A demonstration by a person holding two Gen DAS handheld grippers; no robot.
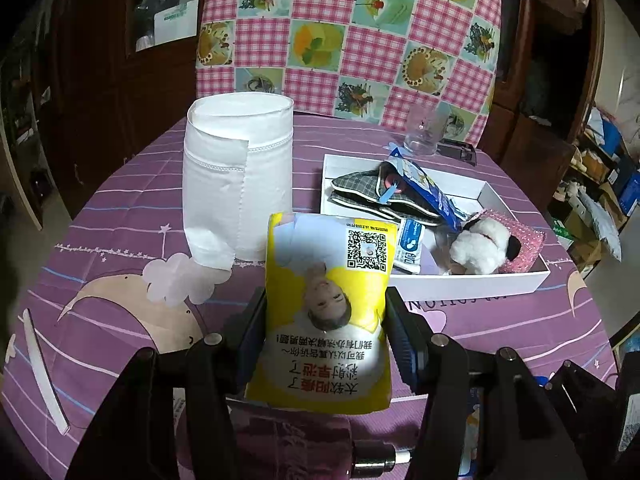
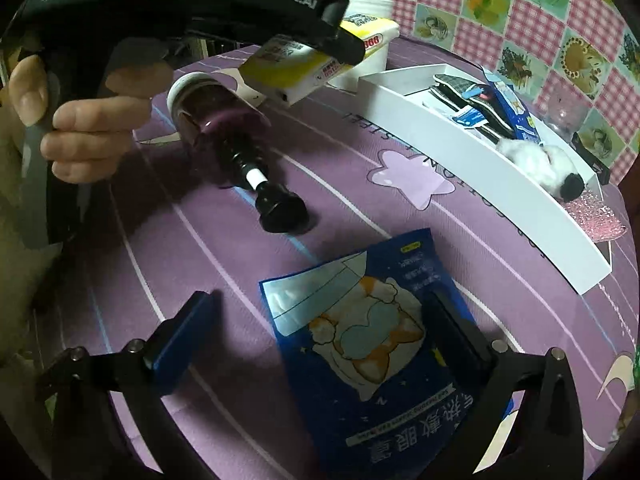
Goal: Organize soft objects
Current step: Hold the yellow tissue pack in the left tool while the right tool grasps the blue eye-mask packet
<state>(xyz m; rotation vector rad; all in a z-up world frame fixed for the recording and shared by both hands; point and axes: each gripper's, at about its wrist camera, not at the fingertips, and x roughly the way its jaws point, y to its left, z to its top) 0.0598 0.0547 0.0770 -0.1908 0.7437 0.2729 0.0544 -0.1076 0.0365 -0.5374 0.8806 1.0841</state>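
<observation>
Left claw (image 1: 326, 332) is clenched on the yellow tissue pack (image 1: 326, 304), both pads pressed into its sides, pack lifted clear of the counter (image 1: 120, 208). In the right wrist view the same pack hangs above the dark bottle (image 2: 228, 140), which lies on its side.

Right claw (image 2: 320, 332) is released, jaws wide, hovering over the blue eye-mask pouch (image 2: 372, 344), which lies flat on the counter. One finger overlaps the pouch's right edge, the other stands well left of it. No grip yet.

White tray (image 1: 460, 286) sits far right, already holding a plaid fabric item (image 1: 372, 192), a blue pouch (image 1: 432, 192), a small wipe sachet (image 1: 412, 248), a plush dog (image 1: 484, 246) and a pink mesh thing (image 1: 528, 240). Tall paper roll (image 1: 236, 176) stands far left of the tray; a clear glass (image 1: 424, 132) stands behind it.

Step in hand, as I read it: carrying the yellow pack to the tray while the right lines up on the blue pouch.

Next move:
- left: swing right over the tray wall, release in the near-left gap beside the sachet
- right: recentre left so both fingers straddle the pouch; it's thin and flat, so pinch an edge or it'll slide.
</observation>
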